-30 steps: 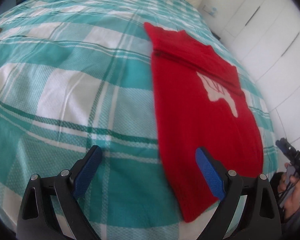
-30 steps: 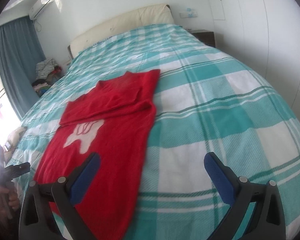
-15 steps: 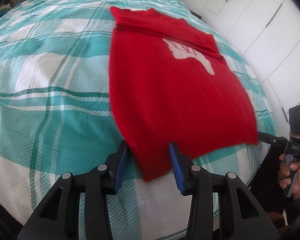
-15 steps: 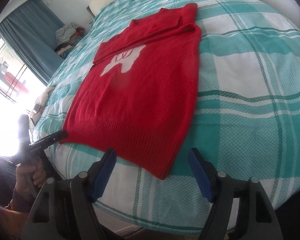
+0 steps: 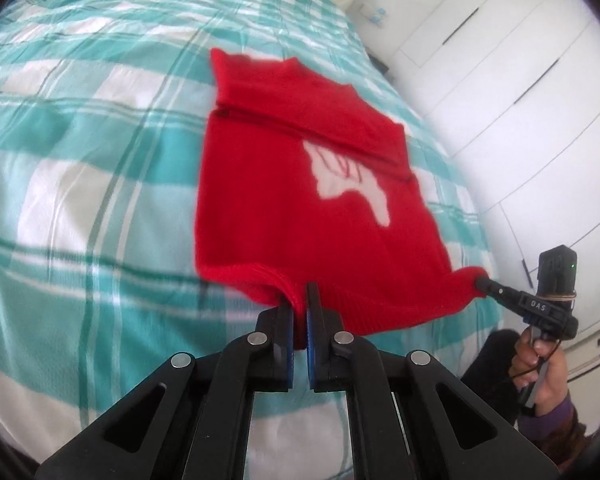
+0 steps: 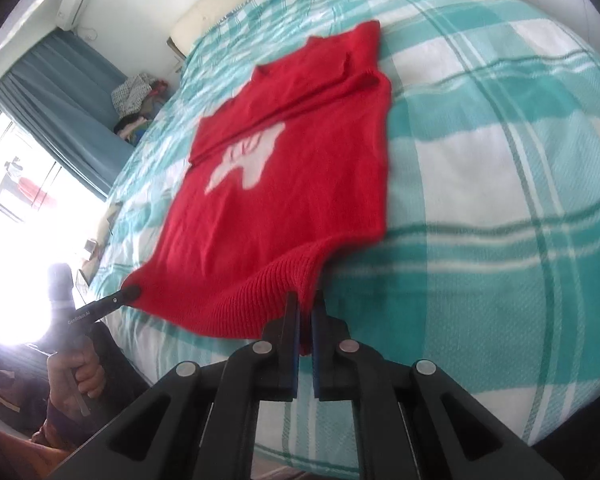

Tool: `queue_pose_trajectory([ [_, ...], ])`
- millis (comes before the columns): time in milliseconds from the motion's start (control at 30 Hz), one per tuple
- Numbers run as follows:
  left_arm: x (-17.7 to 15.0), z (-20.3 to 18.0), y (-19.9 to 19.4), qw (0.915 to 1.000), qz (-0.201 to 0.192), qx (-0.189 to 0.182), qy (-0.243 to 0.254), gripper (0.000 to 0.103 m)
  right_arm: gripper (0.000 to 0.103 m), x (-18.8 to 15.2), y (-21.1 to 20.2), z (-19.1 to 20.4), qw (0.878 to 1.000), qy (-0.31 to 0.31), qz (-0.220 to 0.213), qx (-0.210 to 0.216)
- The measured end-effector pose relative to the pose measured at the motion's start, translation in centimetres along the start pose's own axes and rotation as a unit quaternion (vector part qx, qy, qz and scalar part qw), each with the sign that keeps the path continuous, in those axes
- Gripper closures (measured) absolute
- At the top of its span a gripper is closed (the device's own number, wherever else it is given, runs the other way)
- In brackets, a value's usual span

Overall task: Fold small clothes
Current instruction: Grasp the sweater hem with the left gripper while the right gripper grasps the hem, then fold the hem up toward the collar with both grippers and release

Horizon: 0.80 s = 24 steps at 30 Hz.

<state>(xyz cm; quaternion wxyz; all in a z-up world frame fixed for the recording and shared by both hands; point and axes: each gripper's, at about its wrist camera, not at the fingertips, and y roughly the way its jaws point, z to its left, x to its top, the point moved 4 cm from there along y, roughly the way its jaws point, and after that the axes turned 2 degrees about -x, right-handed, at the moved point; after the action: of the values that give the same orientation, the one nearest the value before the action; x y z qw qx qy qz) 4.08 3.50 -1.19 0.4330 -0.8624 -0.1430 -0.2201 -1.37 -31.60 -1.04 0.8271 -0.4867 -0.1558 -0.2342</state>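
Presently the red sweater (image 5: 300, 208) lies flat on the checked bed (image 5: 80, 160), sleeves folded across (white motif showing). Left gripper (image 5: 299, 312) and right gripper (image 6: 305, 312) each pinch a hem corner. Advice: raise both corners level, keep the hem taut, carry it evenly toward the collar.

The left gripper (image 5: 299, 312) at the bottom centre has glossy black angular arms with triangular cut-outs, round silver rivets and blue pads (image 5: 309, 334) lining its fingers. The right gripper (image 6: 305, 316) looks the same. At the lower right of the left view, a bare hand (image 5: 540, 364) shows a purple cuff
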Motion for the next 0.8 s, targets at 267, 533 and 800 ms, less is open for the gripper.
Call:
queue_pose_trajectory([
  [267,13.9,-0.3,3.6,0.9972,-0.058,0.011,-0.045,0.1,0.099,14.9,3.2,0.1,0.996,-0.015,-0.086,-0.029],
  [533,22.1,3.7,11.8,0.9926,-0.041,0.055,-0.1,0.1,0.099,25.3,10.9,-3.3,0.995,0.04,-0.083,-0.037],
  [800,25.7,6.1,16.0,0.9886,-0.039,0.079,-0.122,0.077,0.096,29.4,16.6,-6.4,0.995,0.071,-0.066,-0.006],
])
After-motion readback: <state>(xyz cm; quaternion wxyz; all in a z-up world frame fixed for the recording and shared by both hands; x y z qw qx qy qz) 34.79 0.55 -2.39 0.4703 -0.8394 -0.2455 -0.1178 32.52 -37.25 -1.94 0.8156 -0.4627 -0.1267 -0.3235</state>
